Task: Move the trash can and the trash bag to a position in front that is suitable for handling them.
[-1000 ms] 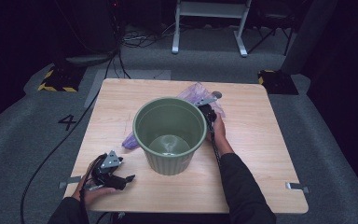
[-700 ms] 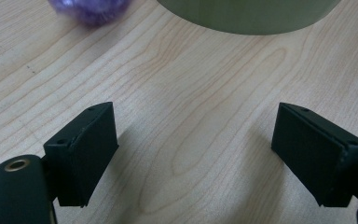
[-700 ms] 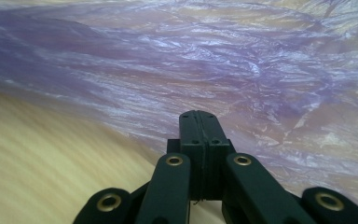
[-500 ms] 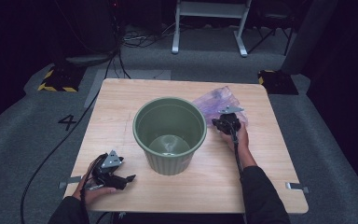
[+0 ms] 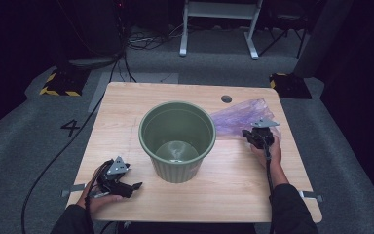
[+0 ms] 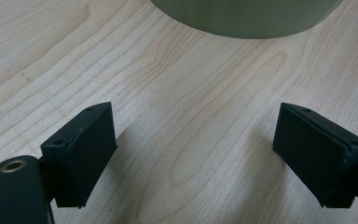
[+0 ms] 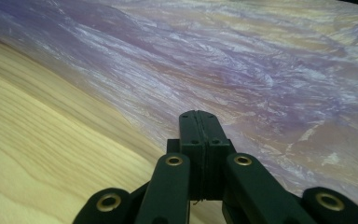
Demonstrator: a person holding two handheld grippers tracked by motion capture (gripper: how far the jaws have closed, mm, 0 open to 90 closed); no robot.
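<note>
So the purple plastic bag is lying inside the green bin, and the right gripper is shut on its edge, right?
Not quite. The purple plastic bag lies flat on the table beside the green bin, not inside it, as the high view shows. The right gripper is indeed shut on its edge.

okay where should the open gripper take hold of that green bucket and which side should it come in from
Probably the rim of the green bucket, on its near-left arc. The bucket stands upright and open-topped, and its ribbed body looks too wide for the jaws, so only the thin wall fits between them. The left gripper lies open at the table's near-left corner, so come from there, one jaw inside, one outside.
</note>
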